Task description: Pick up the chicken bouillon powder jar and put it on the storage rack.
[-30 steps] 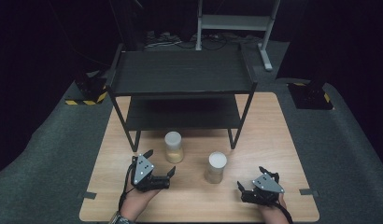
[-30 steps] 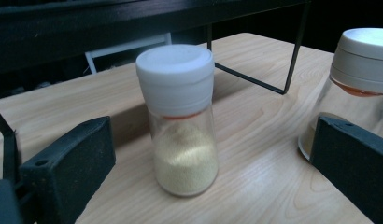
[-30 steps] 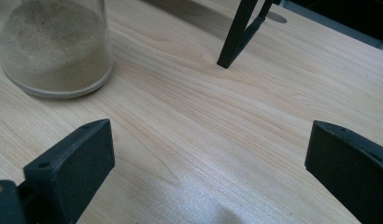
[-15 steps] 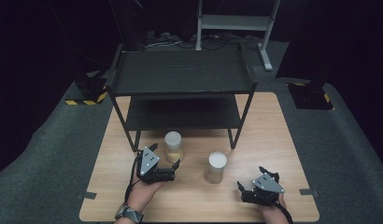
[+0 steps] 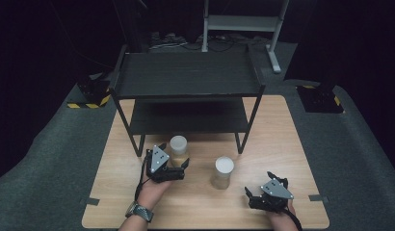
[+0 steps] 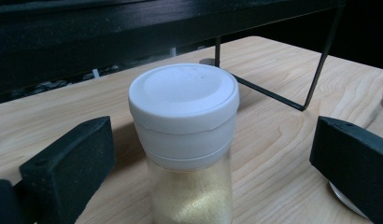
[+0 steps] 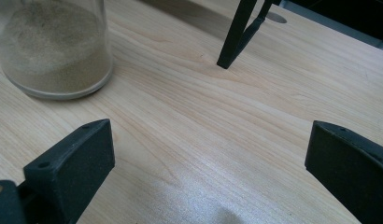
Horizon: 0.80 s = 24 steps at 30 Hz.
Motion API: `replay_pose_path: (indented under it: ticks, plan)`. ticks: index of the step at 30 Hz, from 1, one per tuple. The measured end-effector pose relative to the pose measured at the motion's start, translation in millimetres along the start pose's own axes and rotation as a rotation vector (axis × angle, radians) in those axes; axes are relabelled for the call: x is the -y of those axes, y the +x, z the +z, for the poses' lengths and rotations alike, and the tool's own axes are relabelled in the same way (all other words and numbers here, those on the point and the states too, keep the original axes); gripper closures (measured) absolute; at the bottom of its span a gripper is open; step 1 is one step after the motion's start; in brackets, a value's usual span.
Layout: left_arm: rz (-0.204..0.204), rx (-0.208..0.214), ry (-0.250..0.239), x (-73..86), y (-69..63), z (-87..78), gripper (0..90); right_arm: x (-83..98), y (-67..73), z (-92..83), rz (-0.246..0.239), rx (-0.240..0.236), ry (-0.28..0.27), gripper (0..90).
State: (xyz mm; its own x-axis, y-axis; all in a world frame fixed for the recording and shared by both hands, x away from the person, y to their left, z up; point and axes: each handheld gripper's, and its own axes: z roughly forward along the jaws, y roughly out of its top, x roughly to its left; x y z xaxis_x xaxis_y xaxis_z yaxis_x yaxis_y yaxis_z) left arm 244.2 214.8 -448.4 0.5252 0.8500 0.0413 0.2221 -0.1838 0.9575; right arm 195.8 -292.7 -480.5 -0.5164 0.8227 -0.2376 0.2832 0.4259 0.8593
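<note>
Jar (image 6: 187,154), clear-walled, with white screw lid (image 6: 184,100); contents a pale yellowish powder or fine grain, filling the lower body. Location: upright on the wooden counter (image 5: 292,144), just in front of the black two-tier shelf rack (image 5: 186,77), between the jaws of the left gripper (image 5: 178,163). Jaws stand wide apart, one to each side, neither touching the jar. Handling, as judged: rigid and smooth-sided, likely glass and so breakable if knocked over or dropped; moderate weight, carried low by the fill. The lid is wider than the body; the best hold appears to be on the straight wall just below the lid, squarely across the middle, to avoid slipping.

Second jar (image 5: 223,172), similar, stands near the counter's centre. Right gripper (image 5: 263,190) rests at the near edge, jaws apart, holding nothing.
</note>
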Motion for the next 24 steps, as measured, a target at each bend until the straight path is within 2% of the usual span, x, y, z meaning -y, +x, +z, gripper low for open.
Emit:
replay_pose_path:
  ticks: [13, 19, 21, 23, 24]
  plan:
    - [-0.03, -0.002, 0.005, 4.3, 7.9, 16.7, 0.7, 0.7, -0.1, -0.2, -0.003, 0.0, -0.004, 0.6]
    - [-0.063, 0.002, -0.002, 6.0, 13.4, 22.7, 5.3, 0.9, 0.3, -0.2, -0.006, 0.001, -0.005, 0.6]
    - [-0.071, 0.013, 0.003, 6.1, 15.9, 24.6, 8.7, 1.0, 0.7, -0.2, -0.007, 0.002, -0.006, 0.6]
    - [-0.069, 0.007, 0.004, 6.5, 14.6, 26.1, 10.8, 1.0, 0.7, -0.3, -0.007, 0.002, -0.006, 0.6]
    - [-0.081, 0.01, 0.004, 7.9, 15.1, 27.9, 13.7, 1.1, 0.7, -0.3, -0.006, 0.003, -0.006, 0.6]
